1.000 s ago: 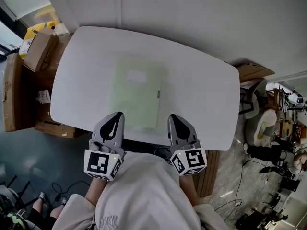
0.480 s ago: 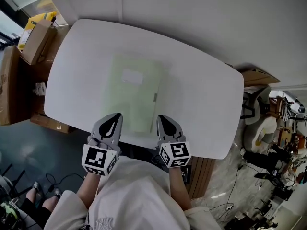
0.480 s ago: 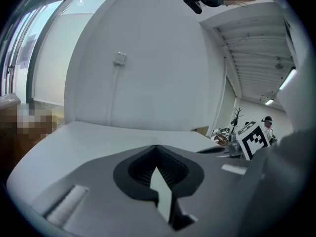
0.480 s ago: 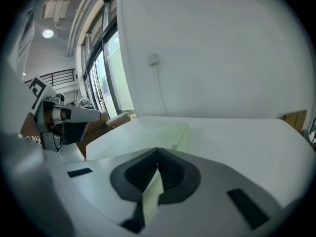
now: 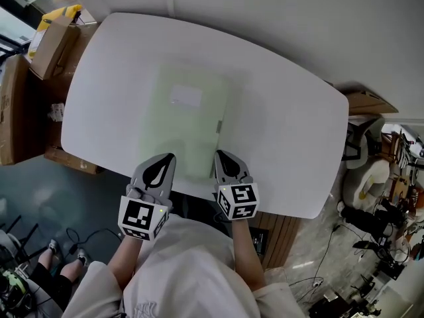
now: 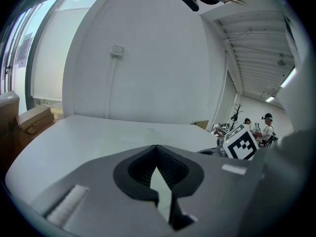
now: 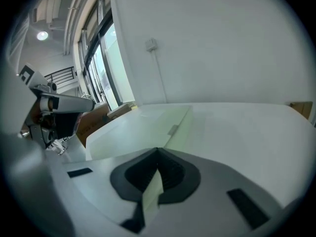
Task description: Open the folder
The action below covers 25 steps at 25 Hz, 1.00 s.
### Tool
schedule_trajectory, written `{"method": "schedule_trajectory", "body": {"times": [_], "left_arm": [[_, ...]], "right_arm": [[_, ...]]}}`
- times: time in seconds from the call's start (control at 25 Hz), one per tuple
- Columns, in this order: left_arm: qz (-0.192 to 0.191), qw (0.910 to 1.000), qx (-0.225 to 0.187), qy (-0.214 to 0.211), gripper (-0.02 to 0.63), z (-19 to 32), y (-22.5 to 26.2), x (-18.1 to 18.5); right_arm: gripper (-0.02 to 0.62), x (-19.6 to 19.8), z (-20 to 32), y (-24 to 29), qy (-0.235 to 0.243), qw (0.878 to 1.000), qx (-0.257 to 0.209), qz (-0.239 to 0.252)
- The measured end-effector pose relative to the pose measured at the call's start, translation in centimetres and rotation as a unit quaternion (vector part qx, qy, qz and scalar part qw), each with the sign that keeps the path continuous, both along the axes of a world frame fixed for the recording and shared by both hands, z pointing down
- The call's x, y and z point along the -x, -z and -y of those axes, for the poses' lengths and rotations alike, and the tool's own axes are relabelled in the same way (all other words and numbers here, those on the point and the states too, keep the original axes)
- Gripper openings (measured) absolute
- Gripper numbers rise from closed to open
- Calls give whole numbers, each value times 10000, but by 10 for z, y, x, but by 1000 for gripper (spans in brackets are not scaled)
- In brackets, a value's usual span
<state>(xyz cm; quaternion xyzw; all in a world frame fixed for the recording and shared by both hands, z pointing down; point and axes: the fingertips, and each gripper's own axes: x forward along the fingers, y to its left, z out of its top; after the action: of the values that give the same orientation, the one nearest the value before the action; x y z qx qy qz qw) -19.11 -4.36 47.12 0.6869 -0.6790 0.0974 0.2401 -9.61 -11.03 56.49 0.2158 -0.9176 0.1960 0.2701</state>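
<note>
Left tongs (image 5: 165,159) and right tongs (image 5: 221,156), shut, have sunk toward the closed pale-green folder (image 5: 192,121).

White table (image 5: 285,124); pale green folder (image 5: 192,134) lying flat, closed, toward near edge.

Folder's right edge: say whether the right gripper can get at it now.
Probably yes. The right gripper hovers at the near right corner of the folder, and nothing lies between them, though its jaws are shut.
</note>
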Motion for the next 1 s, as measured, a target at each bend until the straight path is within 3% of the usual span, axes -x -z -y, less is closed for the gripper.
{"method": "schedule_trajectory", "body": {"times": [0.28, 0.4, 0.52, 0.64, 0.72, 0.92, 1.0], "left_arm": [[124, 9998, 36, -130, 8, -1, -5, -12], [365, 9966, -56, -738, 8, -2, -8, -32], [851, 9872, 86, -1344, 9, -6, -20, -53], [1235, 9750, 391, -1808, 12, -15, -40, -68], [1490, 9644, 577, -2108, 60, -19, -50, -75], [2440, 9221, 946, -2850, 97, -25, -71, -90], [2599, 9112, 1072, -3010, 106, -27, -76, -93]], "right_arm": [[8, -1, -2, -8, 17, 9998, 173, 34], [8, -3, -3, -8, 50, 9999, 88, -24], [8, -4, -2, -8, 22, 10000, 62, -35], [8, -1, -2, -10, 24, 10000, 41, -82], [8, 0, -2, -10, 22, 9999, 28, -117], [8, -4, -1, -9, -185, 9998, 84, -67], [8, -3, -1, -10, -290, 9995, 118, -44]]}}
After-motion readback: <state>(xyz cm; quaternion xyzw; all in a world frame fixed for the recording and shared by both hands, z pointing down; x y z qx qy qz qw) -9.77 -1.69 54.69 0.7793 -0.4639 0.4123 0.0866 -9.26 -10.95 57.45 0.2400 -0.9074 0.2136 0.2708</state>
